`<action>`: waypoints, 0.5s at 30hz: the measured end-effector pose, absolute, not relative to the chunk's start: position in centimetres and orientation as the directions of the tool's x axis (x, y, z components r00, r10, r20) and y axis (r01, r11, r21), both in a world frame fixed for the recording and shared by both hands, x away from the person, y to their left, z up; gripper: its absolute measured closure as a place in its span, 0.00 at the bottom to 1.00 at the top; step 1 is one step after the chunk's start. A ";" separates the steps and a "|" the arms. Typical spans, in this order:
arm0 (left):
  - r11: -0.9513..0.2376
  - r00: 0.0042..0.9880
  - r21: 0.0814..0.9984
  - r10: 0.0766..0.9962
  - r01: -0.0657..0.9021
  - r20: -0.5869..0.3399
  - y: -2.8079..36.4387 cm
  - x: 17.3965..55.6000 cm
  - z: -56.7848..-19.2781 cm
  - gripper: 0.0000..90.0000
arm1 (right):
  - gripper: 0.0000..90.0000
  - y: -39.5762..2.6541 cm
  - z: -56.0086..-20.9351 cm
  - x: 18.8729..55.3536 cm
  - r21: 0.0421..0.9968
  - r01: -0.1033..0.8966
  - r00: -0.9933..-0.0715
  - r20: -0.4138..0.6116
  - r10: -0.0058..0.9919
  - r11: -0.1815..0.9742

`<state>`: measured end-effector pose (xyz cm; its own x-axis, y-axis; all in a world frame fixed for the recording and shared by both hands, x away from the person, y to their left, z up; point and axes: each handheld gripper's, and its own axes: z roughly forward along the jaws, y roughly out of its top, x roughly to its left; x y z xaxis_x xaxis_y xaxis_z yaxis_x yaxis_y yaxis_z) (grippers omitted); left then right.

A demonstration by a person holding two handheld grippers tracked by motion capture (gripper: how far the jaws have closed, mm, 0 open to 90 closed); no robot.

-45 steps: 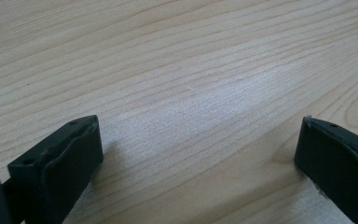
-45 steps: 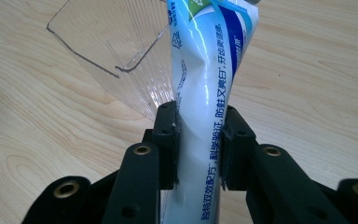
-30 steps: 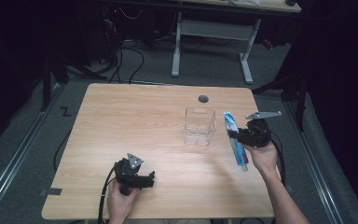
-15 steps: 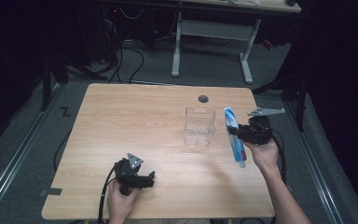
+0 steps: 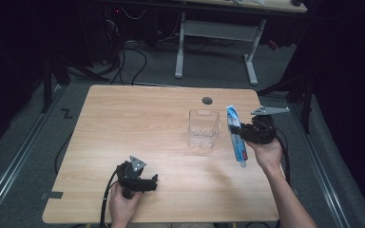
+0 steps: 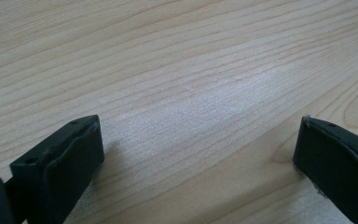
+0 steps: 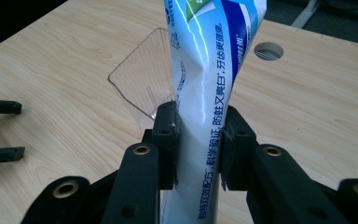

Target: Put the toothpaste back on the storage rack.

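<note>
Toothpaste tube (image 7: 200, 93) is being held near the bench's right edge, just right of the clear cup (image 5: 203, 127); right gripper (image 7: 198, 135) jaws clamping its mid-body. Judged light, soft, slick; grip flat sides, gently. Left gripper (image 5: 140, 179) is resting near the front edge, jaws apart, holding nothing.

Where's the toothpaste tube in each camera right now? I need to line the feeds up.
High view: the toothpaste tube lies lengthwise at the table's right side, clamped in the right gripper, just right of the clear plastic cup.
Left gripper view: open jaws over bare wooden table; no tube here.
Right gripper view: the tube rises up the centre between the closed jaws.
Shared landmark: the clear cup, behind the tube's left edge in the right gripper view.
</note>
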<state>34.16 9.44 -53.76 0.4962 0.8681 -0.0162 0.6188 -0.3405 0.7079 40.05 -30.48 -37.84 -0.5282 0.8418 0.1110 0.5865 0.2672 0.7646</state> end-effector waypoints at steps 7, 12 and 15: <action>-0.341 0.497 0.708 0.868 0.618 -0.016 9.4 34.2 -53.8 0.02 | 0.80 -29.8 -37.1 40.4 0.774 0.572 -0.542 0.108 0.833 0.272; -0.340 0.496 0.708 0.868 0.619 -0.017 9.4 34.2 -53.8 0.02 | 0.80 -29.3 -36.6 40.7 0.782 0.560 -0.549 0.103 0.830 0.274; -0.341 0.498 0.709 0.867 0.618 -0.017 9.4 34.1 -53.8 0.02 | 0.80 -29.0 -36.3 40.9 0.790 0.551 -0.555 0.106 0.825 0.269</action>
